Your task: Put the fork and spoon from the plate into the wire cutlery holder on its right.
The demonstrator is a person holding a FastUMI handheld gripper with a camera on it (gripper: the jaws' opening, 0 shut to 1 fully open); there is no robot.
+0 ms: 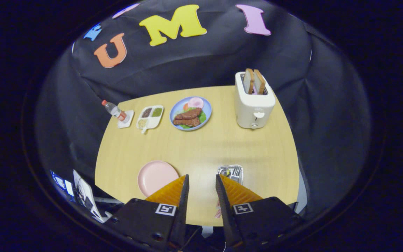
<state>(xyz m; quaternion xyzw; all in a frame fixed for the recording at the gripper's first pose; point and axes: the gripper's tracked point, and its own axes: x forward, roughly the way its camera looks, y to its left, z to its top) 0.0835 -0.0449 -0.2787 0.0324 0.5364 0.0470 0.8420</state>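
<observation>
The claw (201,182) hangs above the near edge of the bench (201,147) with its two orange fingers (173,190) spread apart and nothing between them. Just ahead of the left finger lies the pink plate (154,176), bare on top. Just ahead of the right finger stands the wire holder (230,173), touching that fingertip in the view, with cutlery inside (a fork's tines show; the spoon I cannot make out for sure). Plate and holder sit near each other, with bare wood between them. Well beyond, along the far side of the bench, are a small bottle (112,109) on a white coaster, a divided tray (150,117) of grains, a blue plate (190,112) of food and a white toaster (254,103) with two slices of bread upright in it.
</observation>
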